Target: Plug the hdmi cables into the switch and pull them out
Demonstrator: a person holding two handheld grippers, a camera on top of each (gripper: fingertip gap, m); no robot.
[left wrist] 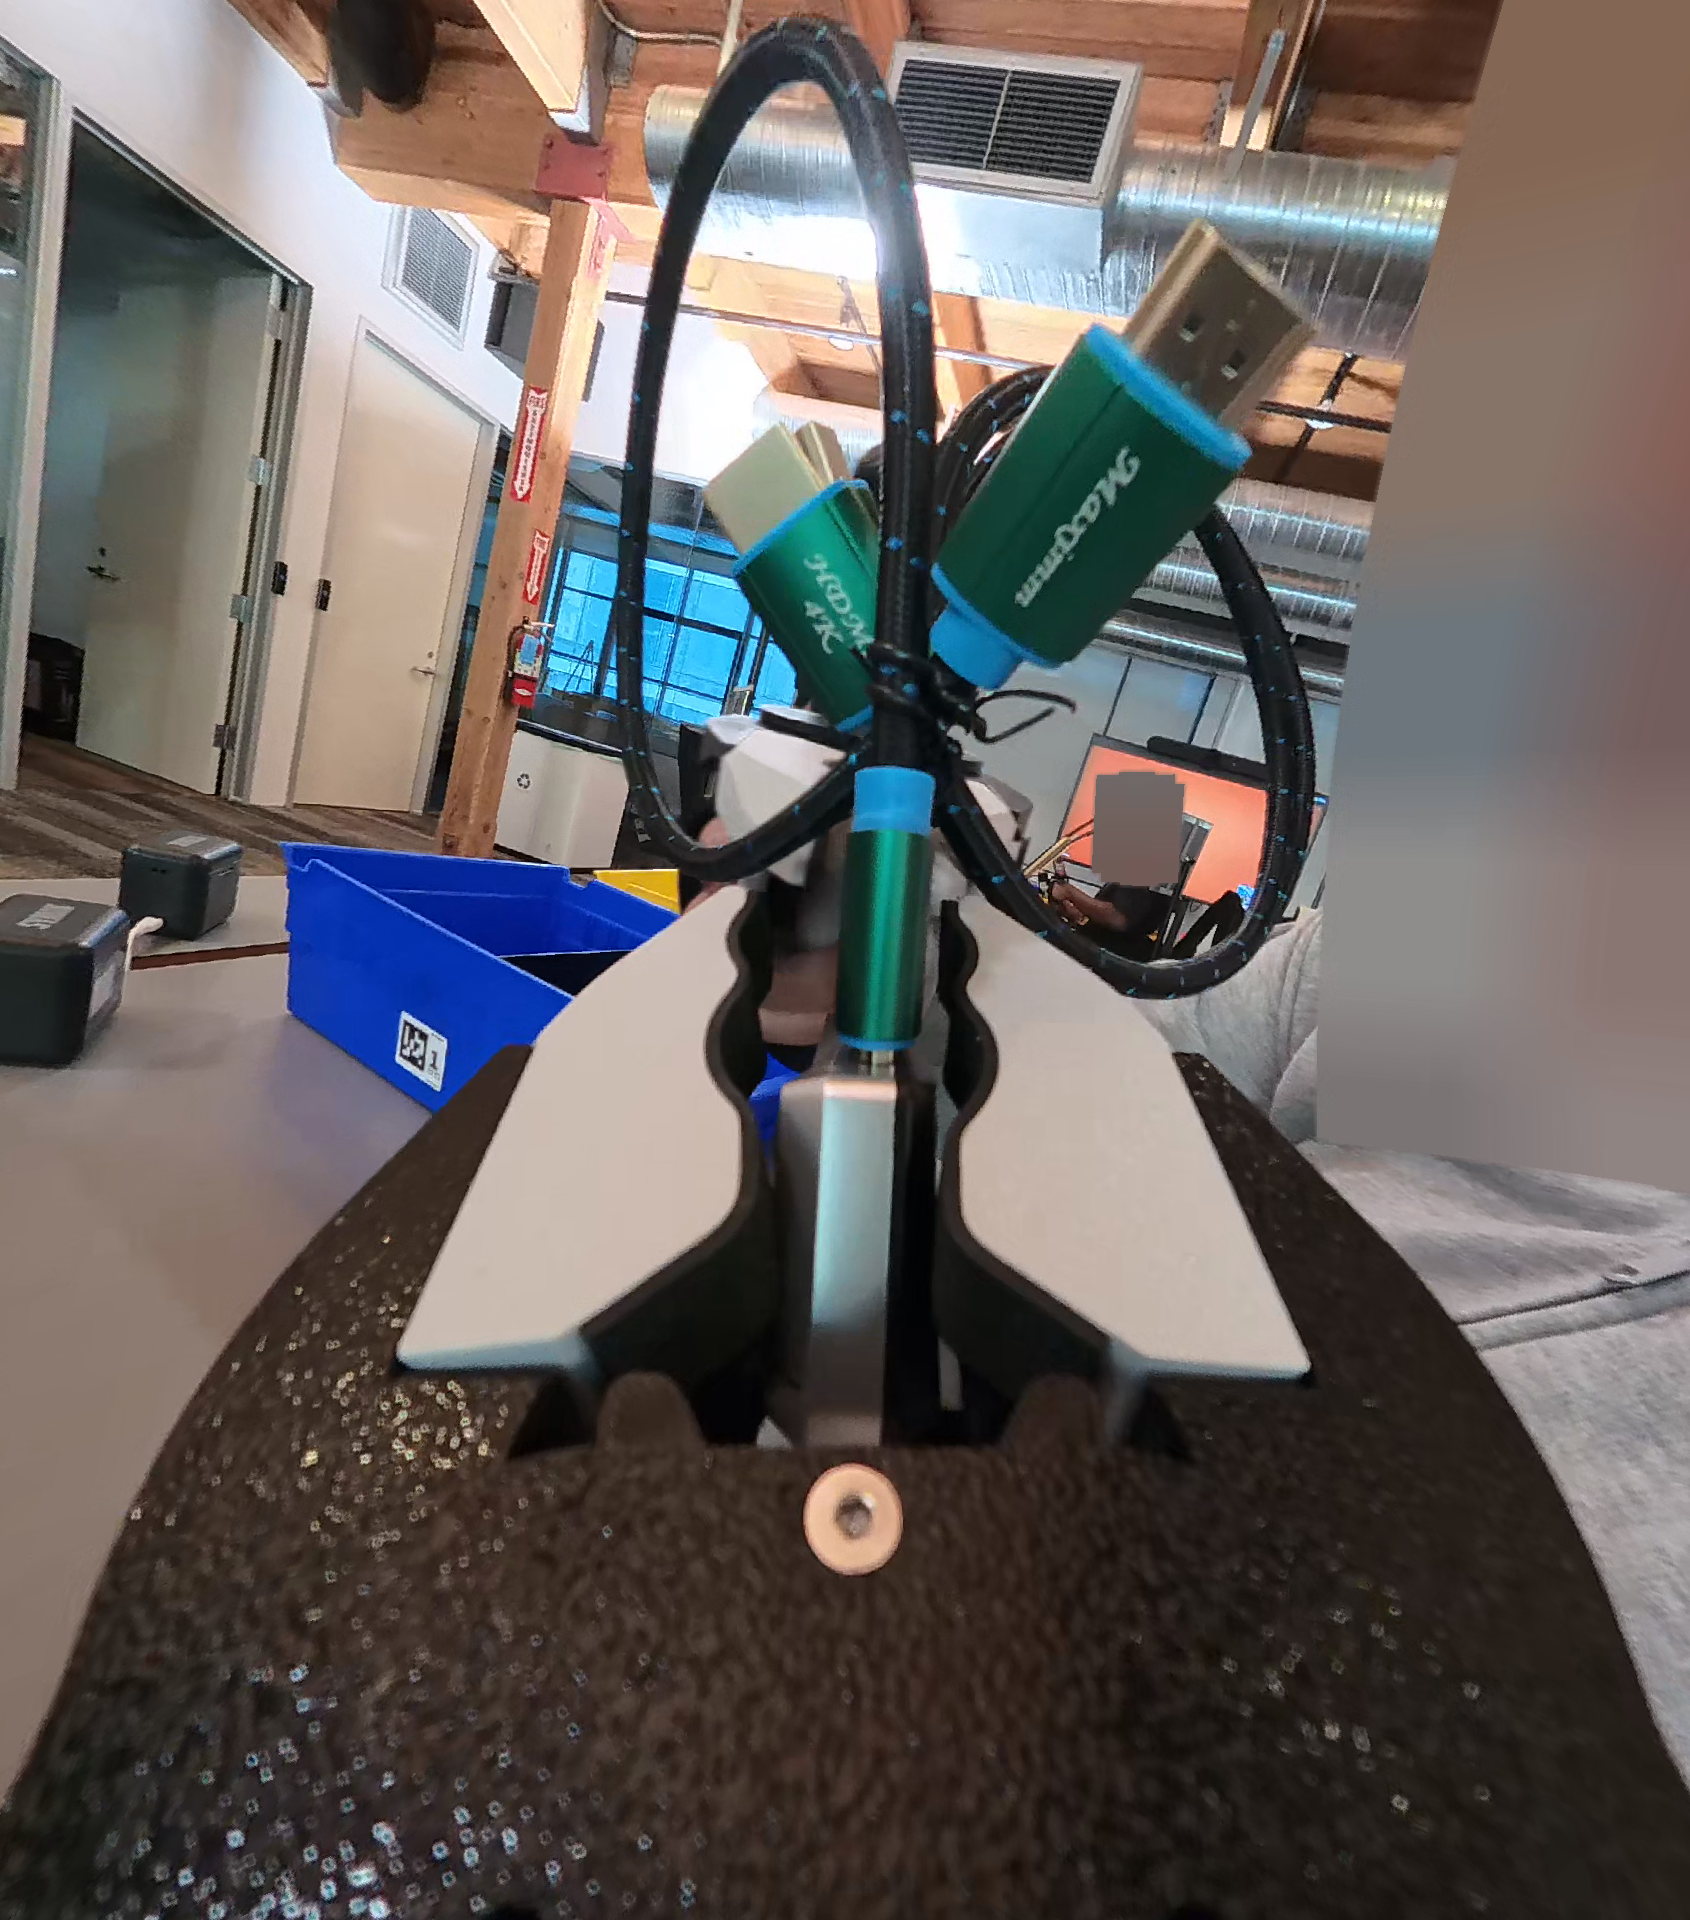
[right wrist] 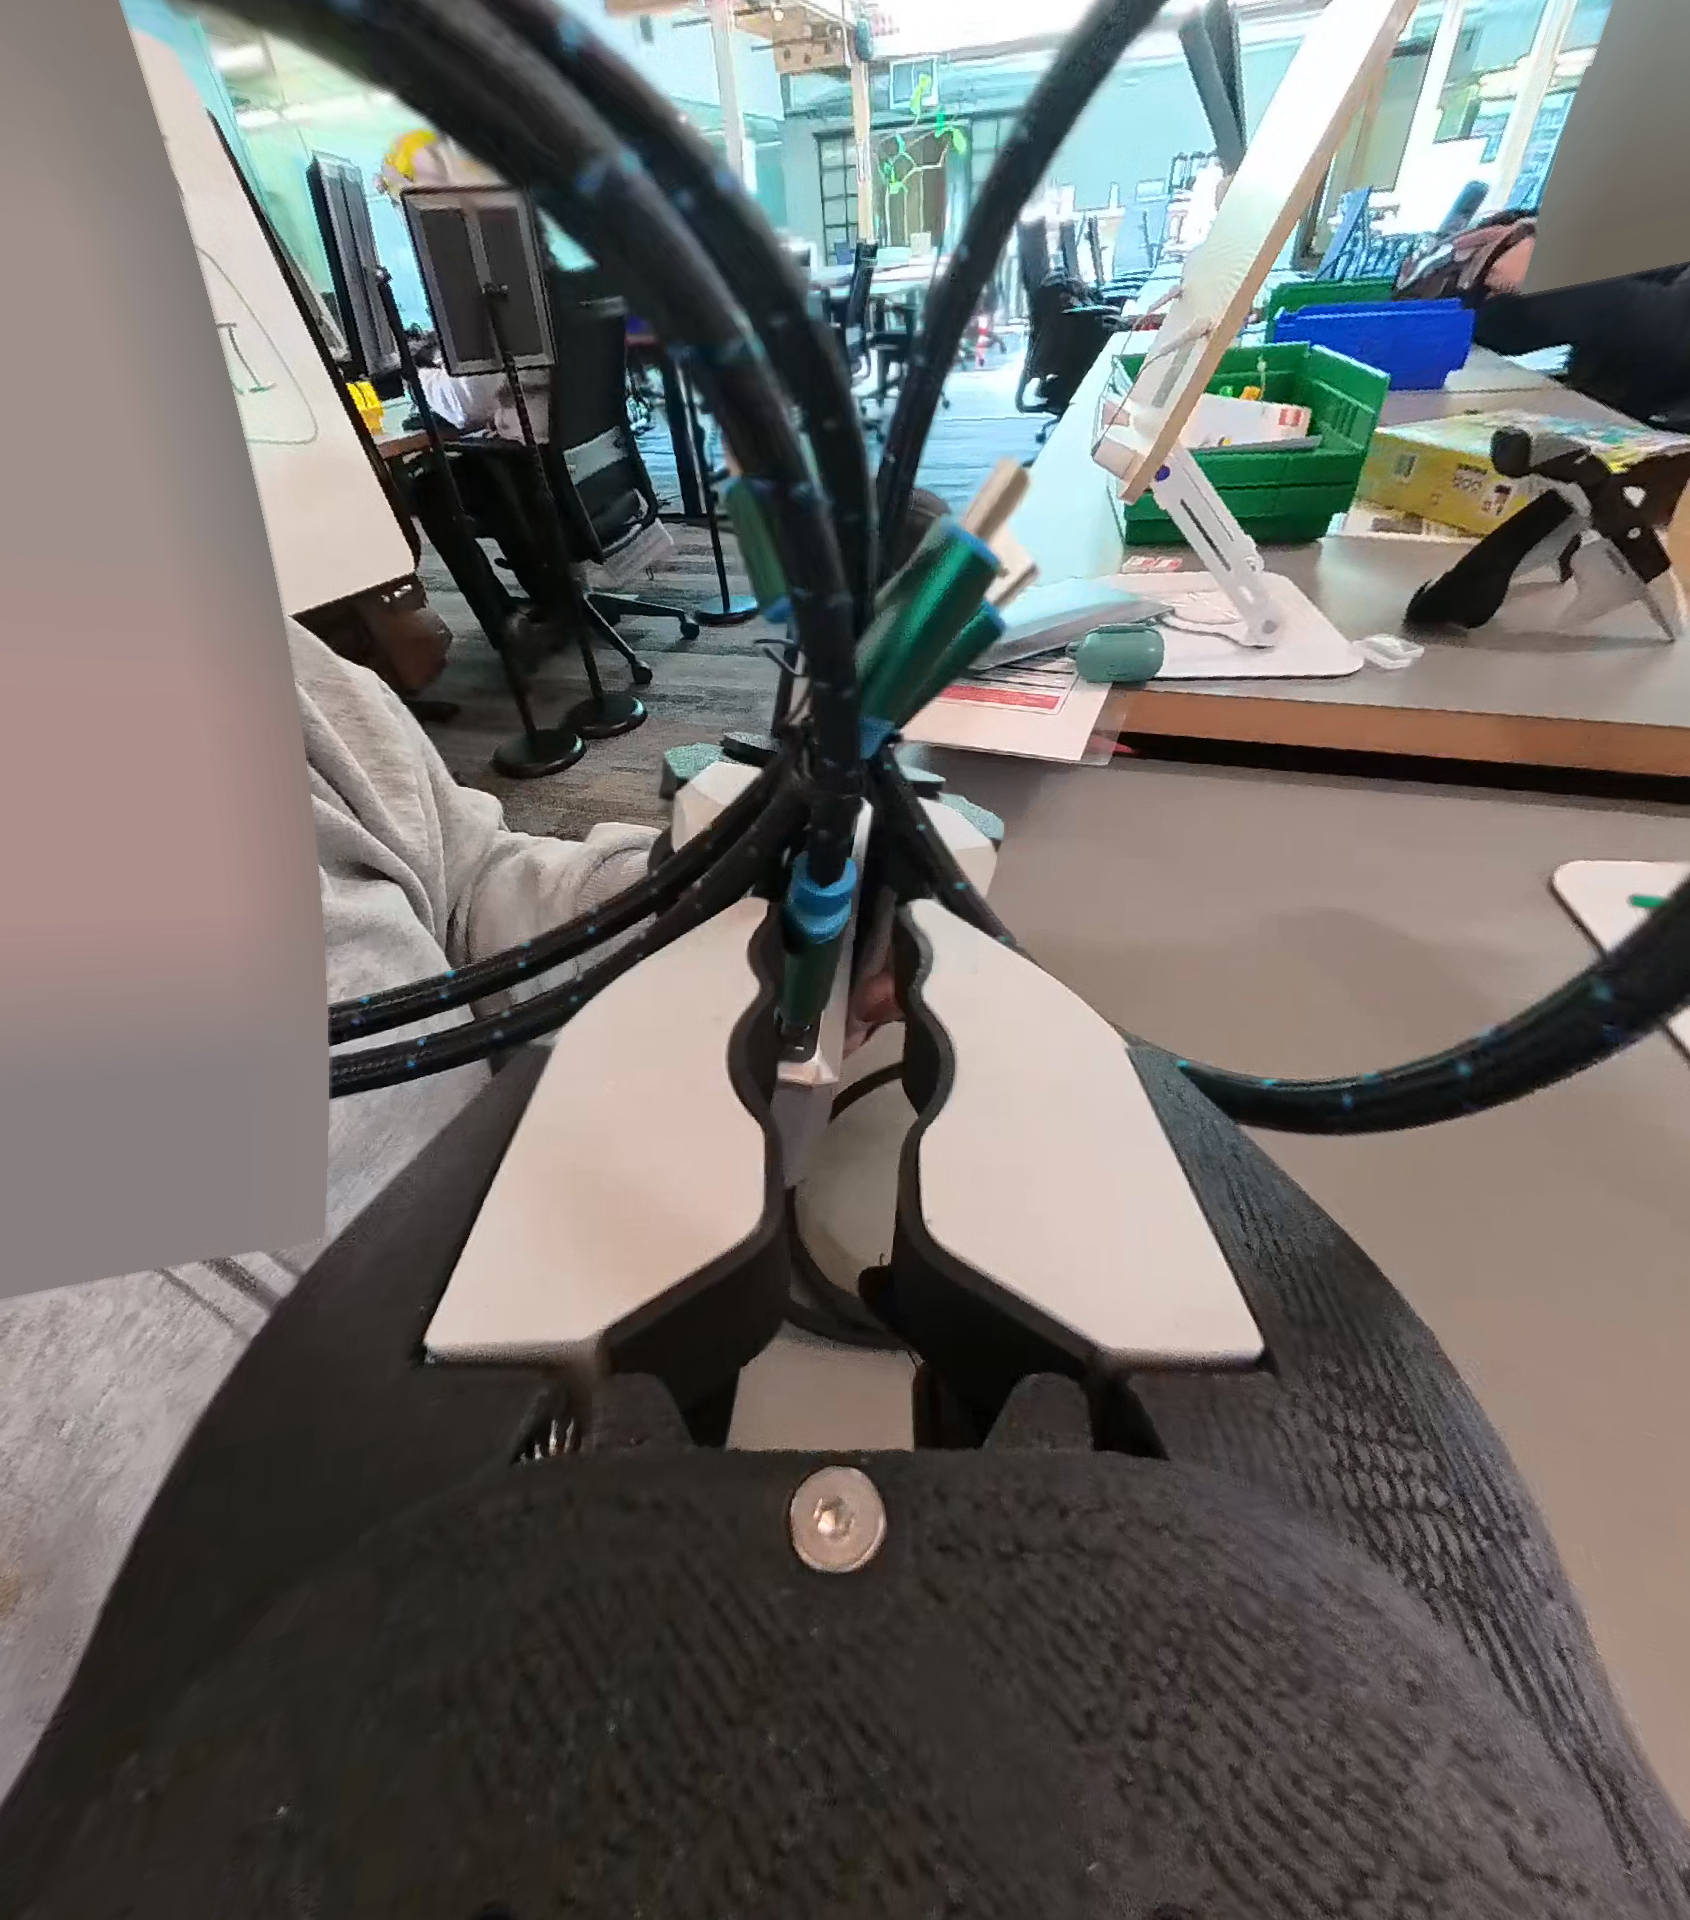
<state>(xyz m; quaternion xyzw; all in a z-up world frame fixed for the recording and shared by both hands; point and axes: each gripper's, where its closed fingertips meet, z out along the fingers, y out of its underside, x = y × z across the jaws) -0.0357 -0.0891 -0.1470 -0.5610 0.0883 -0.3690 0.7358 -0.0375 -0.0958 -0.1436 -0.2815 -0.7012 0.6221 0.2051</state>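
Two grippers are held face to face above a grey table (left wrist: 93, 1195), with a coiled black cable (left wrist: 643, 520) standing upright between them. A grey adapter (left wrist: 836, 1195) is pinched deep between the fingers of the left gripper (left wrist: 846, 914), and a green plug (left wrist: 885, 935) is seated in its top. The right gripper (right wrist: 836, 925) is held spread: the same plug is seen lying against its left finger, with clear space on the other side.

Ahead and to the left of the left gripper a blue bin (left wrist: 384, 966) is set on the table, and black boxes (left wrist: 30, 982) are placed farther left. Beyond them a wooden post (left wrist: 529, 520) and silver ducts (left wrist: 1288, 208) under a timber ceiling are seen. To the right of the right gripper a white mat (right wrist: 1630, 894) is laid on the table; farther ahead a green bin (right wrist: 1340, 416), office chairs (right wrist: 592, 457) and carpet (right wrist: 675, 675) are shown. A grey sleeve (right wrist: 405, 810) is seen at its left.
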